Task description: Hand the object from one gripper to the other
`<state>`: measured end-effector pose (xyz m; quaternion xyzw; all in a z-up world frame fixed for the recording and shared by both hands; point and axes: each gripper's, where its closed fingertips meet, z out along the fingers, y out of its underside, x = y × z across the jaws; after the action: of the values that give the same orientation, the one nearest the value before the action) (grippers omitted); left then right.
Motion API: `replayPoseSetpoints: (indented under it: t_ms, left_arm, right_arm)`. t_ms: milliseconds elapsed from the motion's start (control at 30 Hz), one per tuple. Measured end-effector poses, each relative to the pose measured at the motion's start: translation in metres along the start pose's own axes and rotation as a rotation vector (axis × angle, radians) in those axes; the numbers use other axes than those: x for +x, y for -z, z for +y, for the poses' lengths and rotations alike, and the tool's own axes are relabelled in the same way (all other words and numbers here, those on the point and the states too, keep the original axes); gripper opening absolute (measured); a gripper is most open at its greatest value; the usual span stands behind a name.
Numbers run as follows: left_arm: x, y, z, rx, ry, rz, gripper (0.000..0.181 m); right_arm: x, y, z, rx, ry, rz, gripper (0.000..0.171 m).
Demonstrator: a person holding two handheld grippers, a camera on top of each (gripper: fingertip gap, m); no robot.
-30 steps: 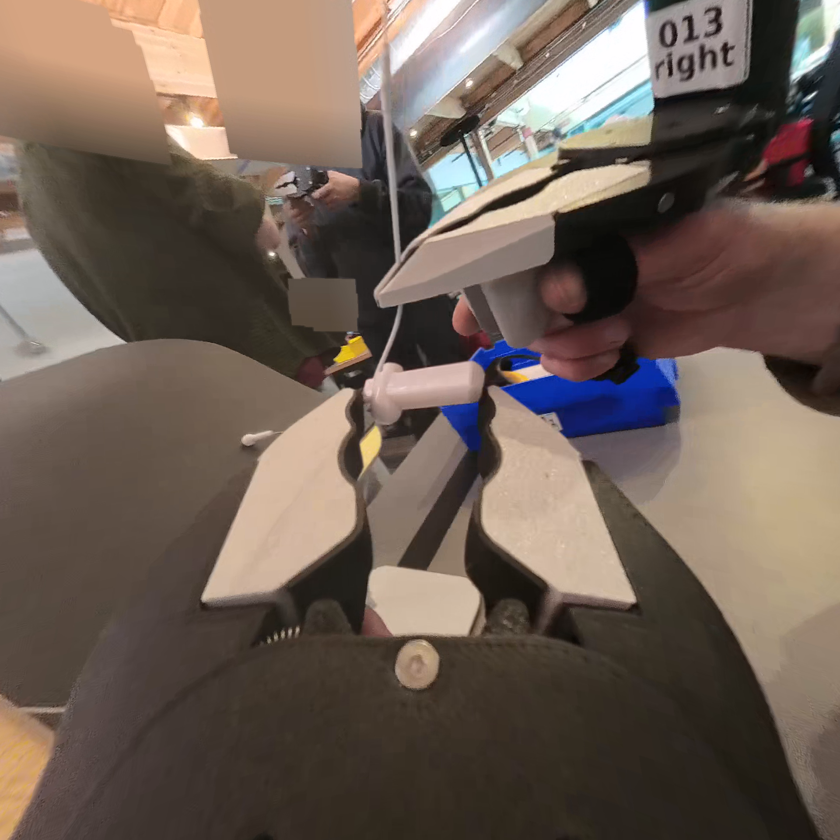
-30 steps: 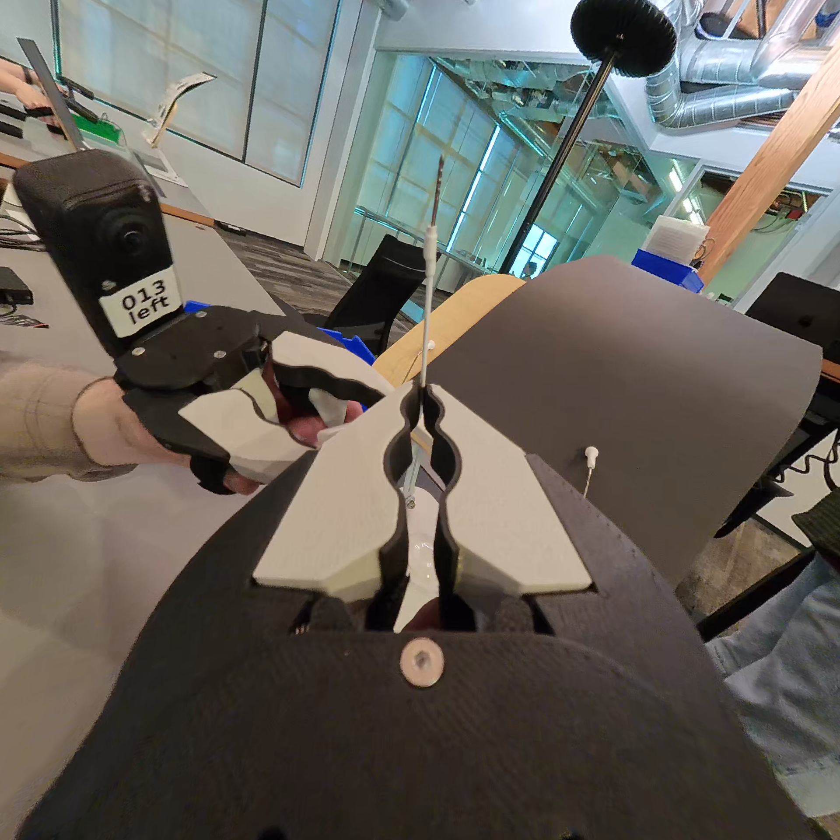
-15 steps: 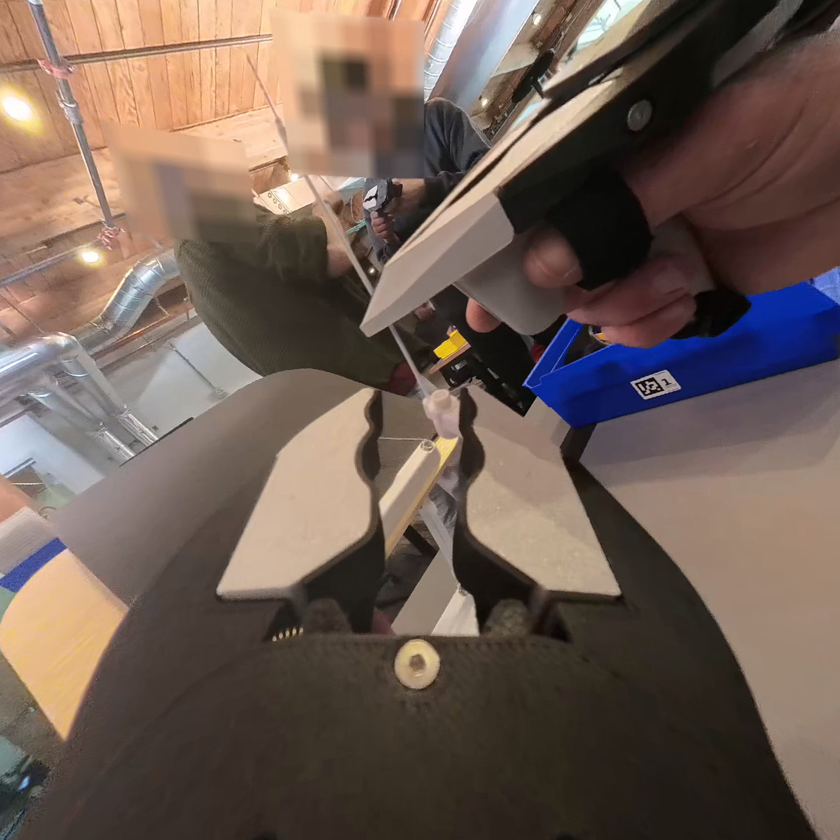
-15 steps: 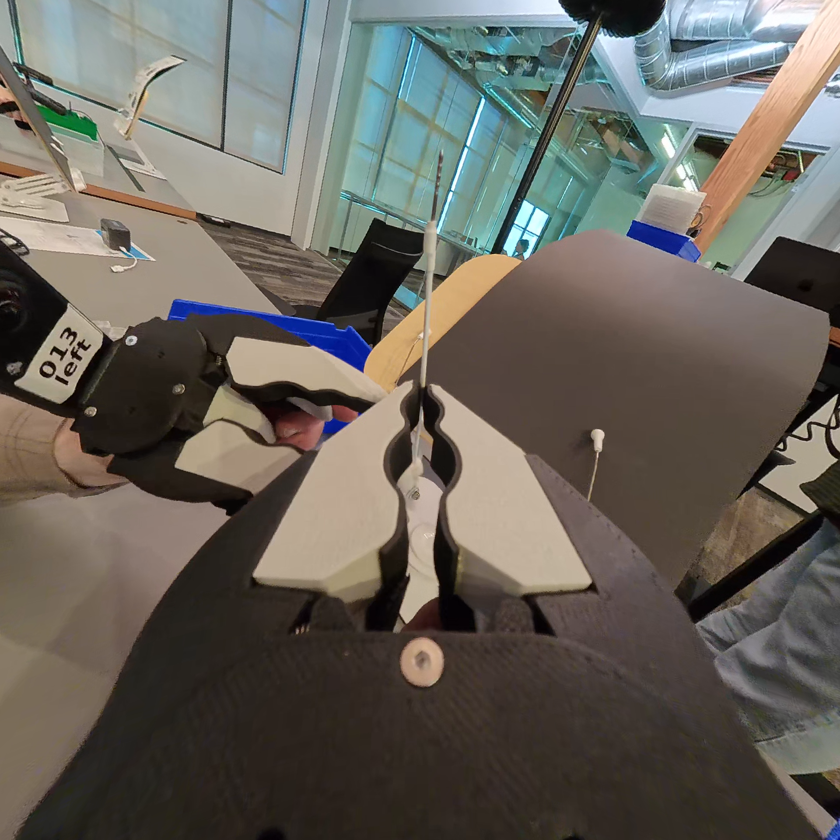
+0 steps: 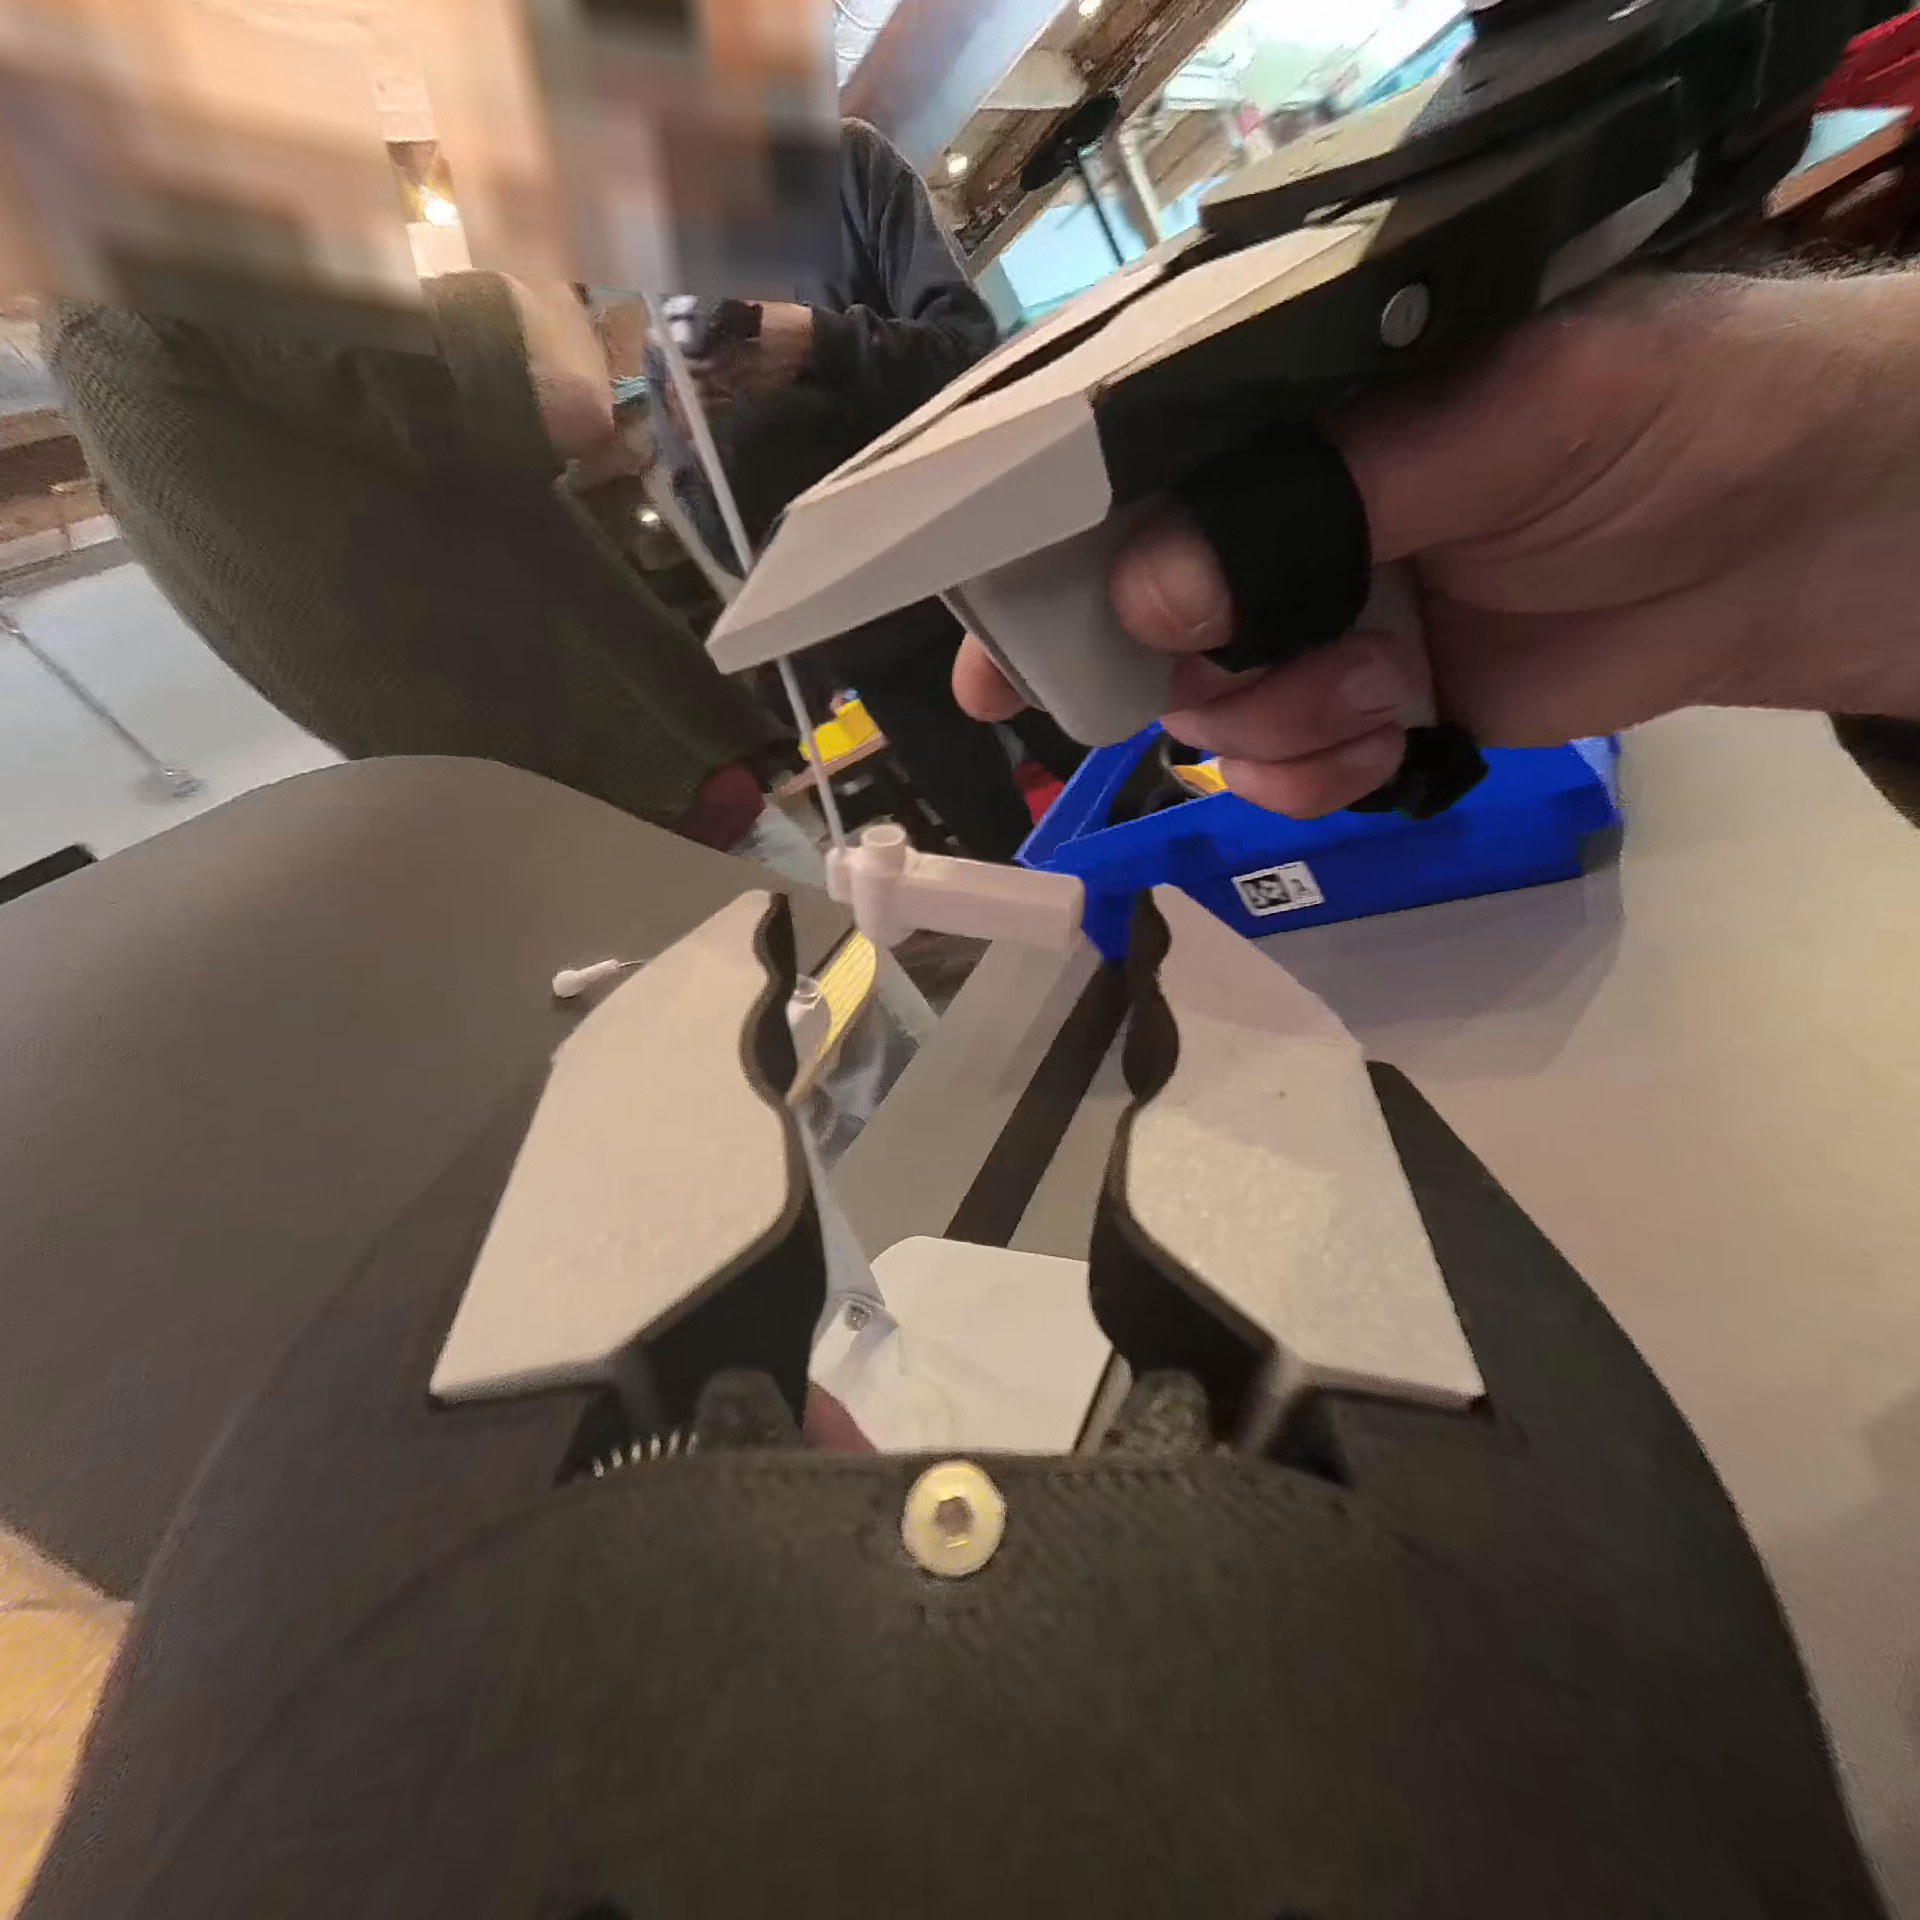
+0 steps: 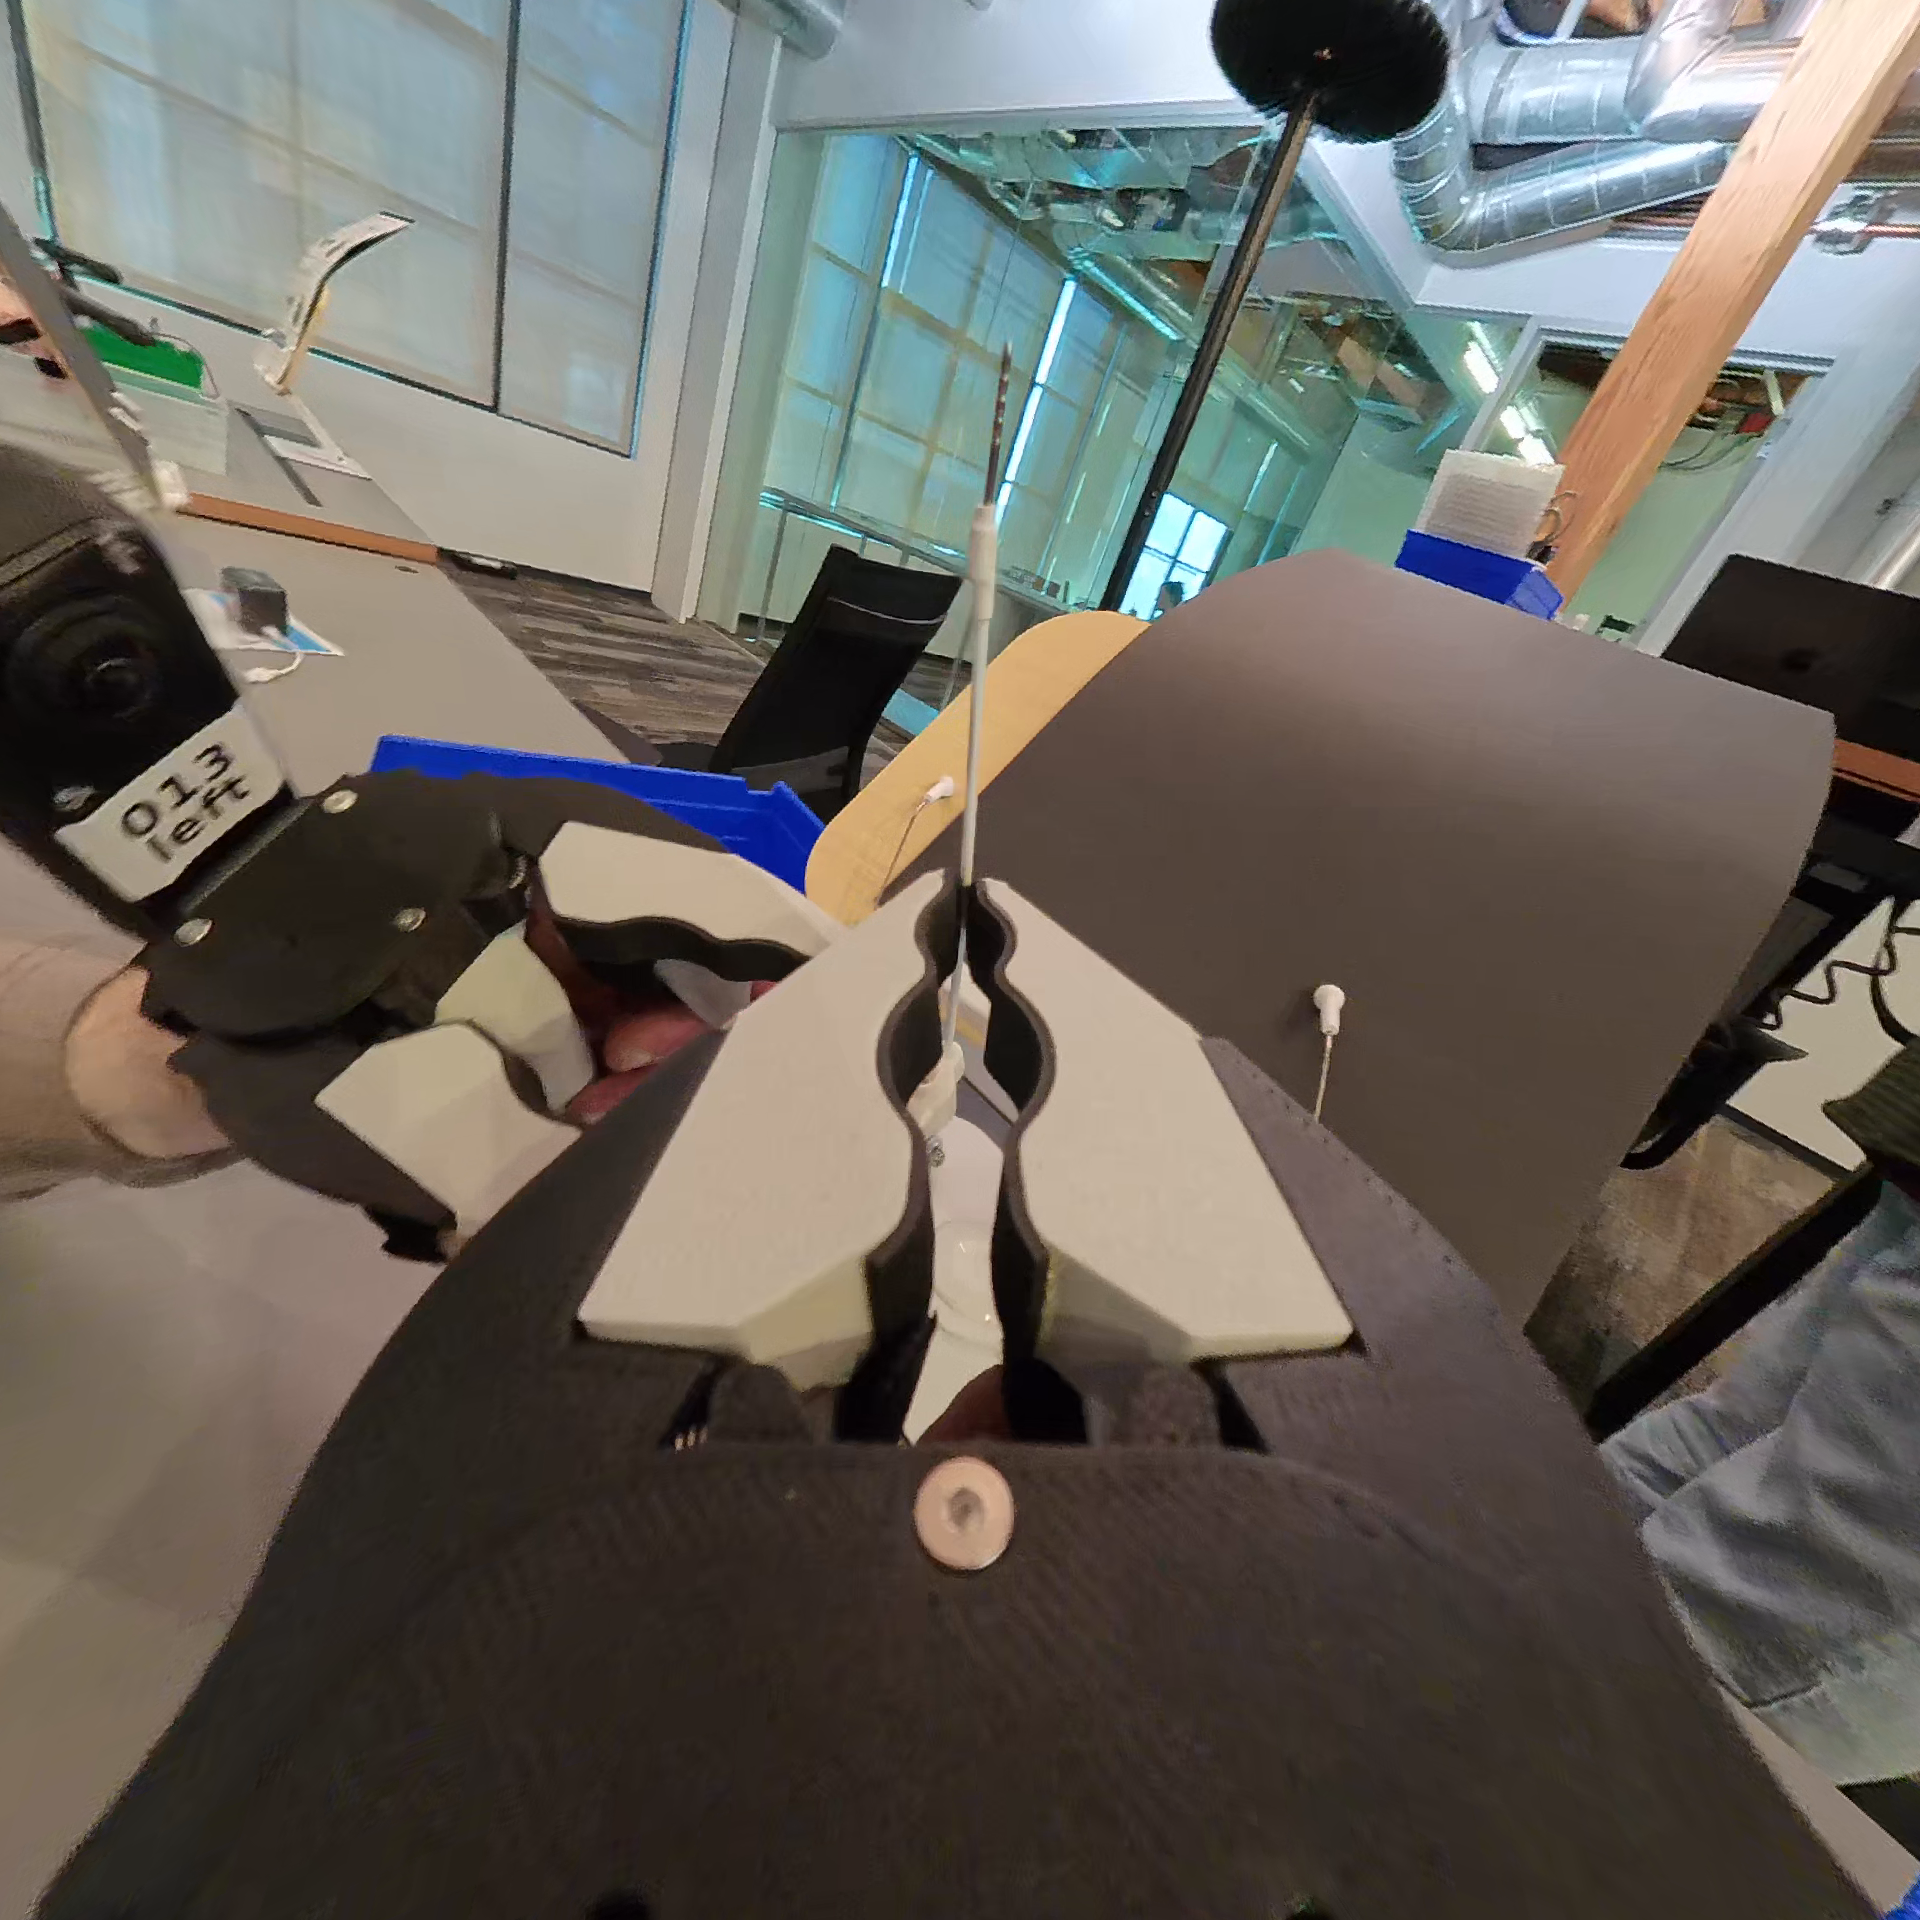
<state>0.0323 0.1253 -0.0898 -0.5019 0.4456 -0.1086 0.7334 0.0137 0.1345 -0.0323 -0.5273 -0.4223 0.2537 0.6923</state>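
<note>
Right wrist view: my right gripper (image 6: 964, 902) clenched a thin white rod (image 6: 972, 727) at frame centre.
My left gripper (image 5: 961, 920) stood released below it.

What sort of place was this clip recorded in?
Probably an open-plan office or lab workspace. The right wrist view shows glass partition walls, exposed ceiling ducts and a black office chair; grey tables hold a blue parts bin.
</note>
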Motion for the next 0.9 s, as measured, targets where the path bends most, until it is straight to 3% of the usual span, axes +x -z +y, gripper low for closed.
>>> replayPoseSetpoints:
  t_ms: [100, 267, 600, 900]
  left_arm:
    - [-0.005, -0.003, 0.003, -0.02, -0.041, -0.125, 0.069]
    - [-0.005, -0.005, 0.008, -0.065, -0.133, -0.253, 0.068]
    - [-0.021, 0.0, 0.013, -0.087, -0.152, -0.357, 0.028]
    - [-0.033, 0.007, 0.006, -0.063, -0.207, -0.406, 0.012]
  right_arm:
    - [0.004, -0.002, 0.0, 0.009, -0.022, 0.05, 0.0]
    - [0.003, -0.008, 0.001, 0.033, -0.073, 0.125, 0.0]
    - [0.0, -0.01, -0.003, 0.081, -0.123, 0.171, 0.0]
    - [0.007, -0.008, -0.002, 0.073, -0.128, 0.177, 0.0]
